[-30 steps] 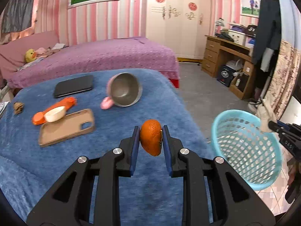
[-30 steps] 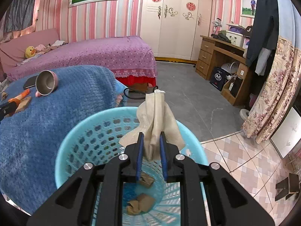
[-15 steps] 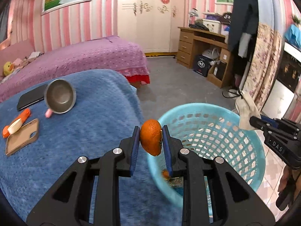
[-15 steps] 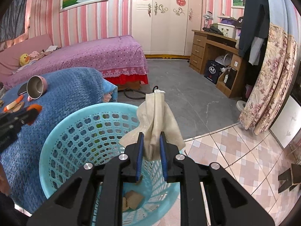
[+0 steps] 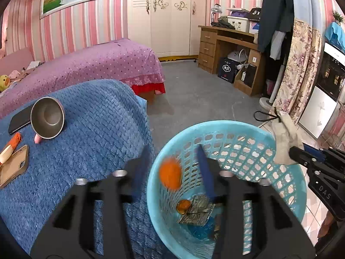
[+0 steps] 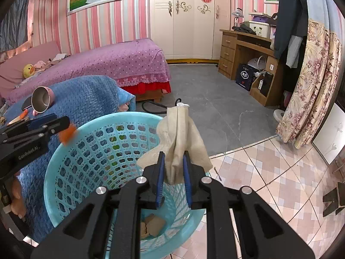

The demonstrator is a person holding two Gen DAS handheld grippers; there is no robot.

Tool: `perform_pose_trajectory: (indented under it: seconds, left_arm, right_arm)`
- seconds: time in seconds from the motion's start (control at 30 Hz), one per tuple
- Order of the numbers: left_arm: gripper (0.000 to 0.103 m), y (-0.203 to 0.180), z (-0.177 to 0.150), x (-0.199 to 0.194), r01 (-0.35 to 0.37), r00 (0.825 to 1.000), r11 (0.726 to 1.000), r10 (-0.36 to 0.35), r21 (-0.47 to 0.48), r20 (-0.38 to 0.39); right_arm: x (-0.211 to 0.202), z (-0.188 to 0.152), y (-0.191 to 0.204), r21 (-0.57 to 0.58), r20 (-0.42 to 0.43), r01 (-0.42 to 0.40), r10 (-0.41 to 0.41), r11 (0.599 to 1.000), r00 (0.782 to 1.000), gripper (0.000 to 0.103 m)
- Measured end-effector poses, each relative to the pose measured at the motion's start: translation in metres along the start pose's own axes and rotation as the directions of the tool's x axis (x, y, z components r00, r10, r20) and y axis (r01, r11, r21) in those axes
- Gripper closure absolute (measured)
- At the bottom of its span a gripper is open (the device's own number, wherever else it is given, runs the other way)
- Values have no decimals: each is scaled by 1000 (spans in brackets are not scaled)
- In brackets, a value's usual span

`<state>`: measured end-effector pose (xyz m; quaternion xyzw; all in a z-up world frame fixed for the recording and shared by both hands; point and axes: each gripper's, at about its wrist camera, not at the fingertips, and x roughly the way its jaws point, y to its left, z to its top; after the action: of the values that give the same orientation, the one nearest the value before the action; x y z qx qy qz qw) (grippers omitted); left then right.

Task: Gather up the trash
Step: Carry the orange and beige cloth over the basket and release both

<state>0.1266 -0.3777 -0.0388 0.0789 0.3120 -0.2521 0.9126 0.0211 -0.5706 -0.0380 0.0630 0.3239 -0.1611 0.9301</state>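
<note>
My left gripper (image 5: 172,168) hovers over the near rim of the light blue basket (image 5: 286,185), its jaws opening. The orange peel (image 5: 170,176) is blurred and loose between the fingers, touching neither pad, over the basket's inside. In the right wrist view the same peel (image 6: 67,134) shows at the left gripper's (image 6: 55,124) tip above the basket (image 6: 64,157) rim. My right gripper (image 6: 174,179) is shut on a beige crumpled cloth (image 6: 179,136) above the basket's far side. Paper scraps (image 5: 197,210) and a second orange bit (image 5: 183,205) lie on the basket floor.
A table under a blue blanket (image 5: 90,133) stands left of the basket, with a metal cup (image 5: 47,120), a phone case (image 5: 14,169), a dark phone (image 5: 18,120) and an orange tool (image 5: 13,142). Beyond are a purple bed (image 5: 90,64), a wooden desk (image 5: 228,49), a curtain (image 5: 297,69).
The left gripper swung right from above the blanket to over the basket and has spread its fingers, letting the orange peel go. The right gripper still holds the cloth.
</note>
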Motion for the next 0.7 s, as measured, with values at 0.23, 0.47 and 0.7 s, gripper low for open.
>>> perform_pose_trajectory:
  seconds: [0.23, 0.47, 0.7]
  left_arm:
    - [14, 17, 1, -6, -61, 998, 998, 61, -3, 32]
    - [8, 43, -1, -21, -83, 995, 996, 85, -45, 45]
    - [6, 63, -9, -41, -128, 989, 991, 131, -41, 67]
  right_arm:
    - [2, -1, 2, 6, -8, -2, 2, 1000, 1000, 86]
    - [5, 0, 6, 1, -7, -3, 3, 1000, 1000, 83]
    - [10, 0, 22, -25, -14, -8, 8, 1000, 1000, 79]
